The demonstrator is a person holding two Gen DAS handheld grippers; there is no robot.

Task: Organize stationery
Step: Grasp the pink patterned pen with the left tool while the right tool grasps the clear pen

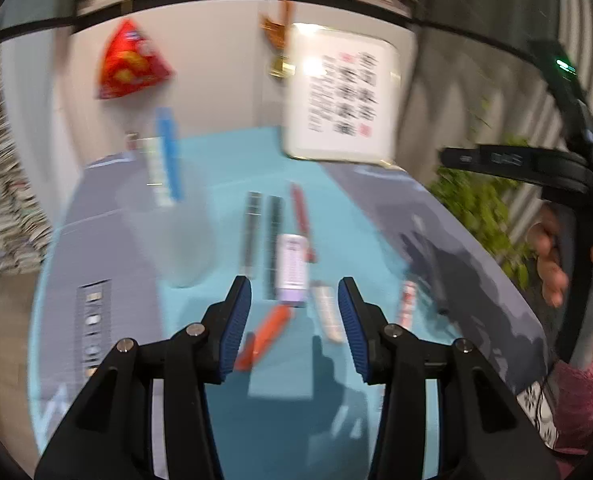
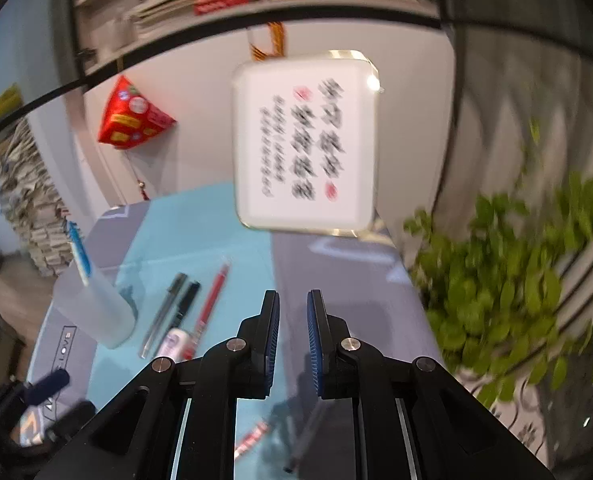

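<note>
Frosted cup on desk holding blue pen, pens loose beside it, left tongs apart and empty, right tongs nearly together, empty.

A cup stands on the table's left side with a pen in it. Right of it three pens lie side by side. A framed card stands at the far edge, a plant off the right edge.

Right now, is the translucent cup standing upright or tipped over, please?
Upright: the translucent cup stands on its base on the mat, a blue pen sticking out.
</note>
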